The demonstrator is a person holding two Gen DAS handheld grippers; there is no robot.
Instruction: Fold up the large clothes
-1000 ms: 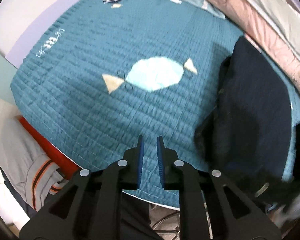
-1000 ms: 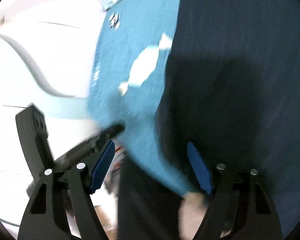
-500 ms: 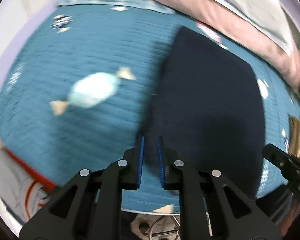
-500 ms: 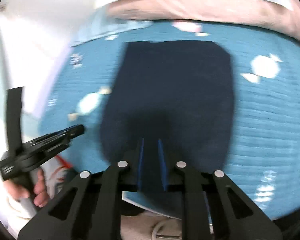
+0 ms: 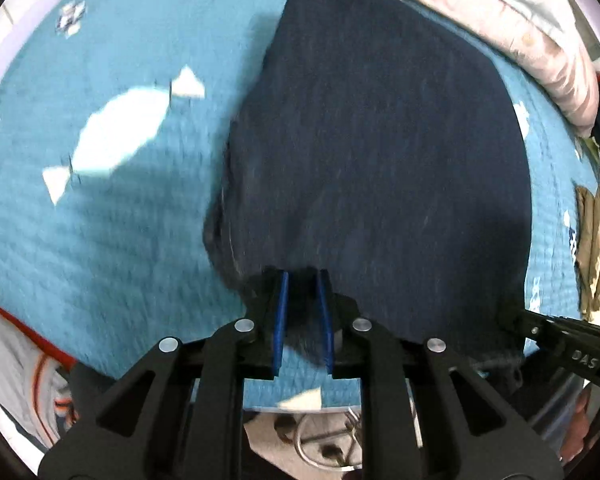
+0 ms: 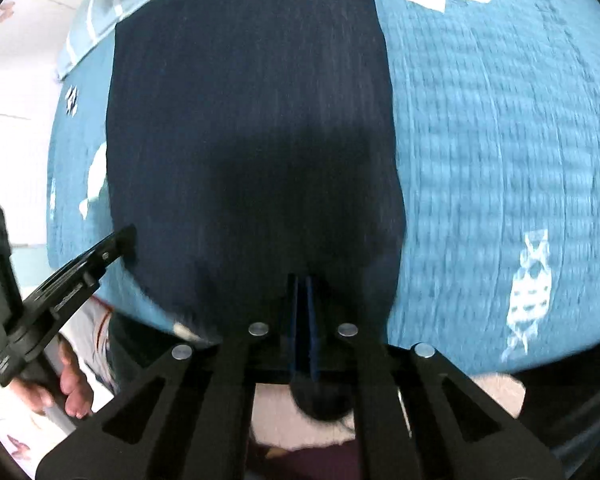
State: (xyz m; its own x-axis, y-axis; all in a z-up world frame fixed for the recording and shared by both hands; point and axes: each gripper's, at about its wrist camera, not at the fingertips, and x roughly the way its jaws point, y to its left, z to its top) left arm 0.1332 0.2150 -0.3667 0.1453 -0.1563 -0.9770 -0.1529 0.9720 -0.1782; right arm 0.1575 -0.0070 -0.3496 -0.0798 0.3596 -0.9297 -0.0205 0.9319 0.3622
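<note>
A dark navy garment [image 5: 380, 152] lies spread flat on a teal quilted bed cover [image 5: 120, 216], running from the near edge to the far pillows; it also fills the middle of the right wrist view [image 6: 252, 132]. My left gripper [image 5: 302, 280] is shut on the garment's near hem at its left corner. My right gripper [image 6: 301, 280] is shut on the near hem further right. The left gripper also shows in the right wrist view [image 6: 126, 236], and the right gripper in the left wrist view [image 5: 508, 316].
Pink and pale bedding [image 5: 532, 36] is piled along the far side. A folded tan garment [image 5: 594, 240] lies at the right of the cover. A grey and orange garment [image 5: 24, 364] hangs off the near left edge. A striped pillow [image 6: 100, 12] lies at the far left.
Both grippers have come down to the garment's near hem and closed on it. The garment, bunched at the right a second ago, now lies spread flat along the cover.
</note>
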